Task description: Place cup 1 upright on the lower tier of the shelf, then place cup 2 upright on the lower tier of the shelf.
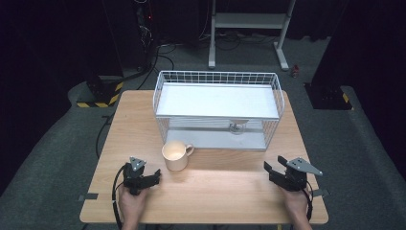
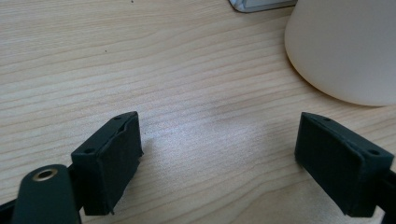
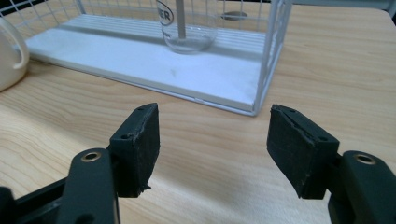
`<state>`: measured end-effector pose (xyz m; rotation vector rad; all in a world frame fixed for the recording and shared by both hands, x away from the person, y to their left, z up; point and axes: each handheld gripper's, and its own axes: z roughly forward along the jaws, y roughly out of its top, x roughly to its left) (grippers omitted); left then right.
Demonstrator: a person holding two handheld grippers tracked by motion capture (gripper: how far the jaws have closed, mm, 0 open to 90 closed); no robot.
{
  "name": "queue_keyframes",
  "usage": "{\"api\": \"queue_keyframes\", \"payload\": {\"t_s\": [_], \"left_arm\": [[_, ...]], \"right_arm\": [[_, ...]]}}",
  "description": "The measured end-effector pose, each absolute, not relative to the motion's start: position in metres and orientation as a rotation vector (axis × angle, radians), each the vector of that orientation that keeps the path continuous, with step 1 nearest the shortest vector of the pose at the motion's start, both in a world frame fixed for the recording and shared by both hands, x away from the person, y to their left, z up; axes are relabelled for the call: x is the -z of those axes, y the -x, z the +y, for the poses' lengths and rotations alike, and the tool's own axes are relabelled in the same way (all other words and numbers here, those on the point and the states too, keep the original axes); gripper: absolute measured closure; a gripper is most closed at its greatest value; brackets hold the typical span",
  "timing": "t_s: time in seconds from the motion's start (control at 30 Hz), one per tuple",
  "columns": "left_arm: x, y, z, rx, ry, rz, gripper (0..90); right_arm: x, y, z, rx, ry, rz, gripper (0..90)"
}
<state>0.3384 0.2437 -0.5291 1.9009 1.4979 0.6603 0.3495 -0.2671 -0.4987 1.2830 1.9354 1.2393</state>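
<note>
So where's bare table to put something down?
Bare wood lies between the left gripper and right gripper, in front of the cream mug. The wire rack crowds the far half.

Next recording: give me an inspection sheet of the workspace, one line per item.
Surface: wooden table, bare at the front.
Job's things: cream mug upright, near the left tongs; not touched.
Clutter: white wire rack with a shelf; clear glass on its lower board.
Grippers: left tongs open, nothing between; right tongs open, nothing between.
Cables: one trails from each gripper; more on the floor behind.
Surroundings: dark room, grey carpet, metal stand, striped floor plates.
</note>
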Motion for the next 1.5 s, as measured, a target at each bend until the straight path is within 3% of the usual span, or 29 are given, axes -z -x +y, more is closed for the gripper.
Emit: {"api": "queue_keyframes", "payload": {"t_s": [1.03, 1.3, 1.5], "left_arm": [[0.529, -0.339, 0.241, -0.664, -1.891, 1.522, 14.0], [0.528, -0.328, 0.238, -0.705, -1.95, 1.426, 15.1], [0.524, -0.316, 0.233, -0.664, -1.945, 1.378, 15.3]], "right_arm": [[0.523, -0.355, -0.261, -0.913, -1.343, 2.159, 29.2], [0.523, -0.356, -0.261, -0.908, -1.361, 2.156, 25.7], [0.523, -0.356, -0.261, -0.905, -1.36, 2.155, 25.6]]}}
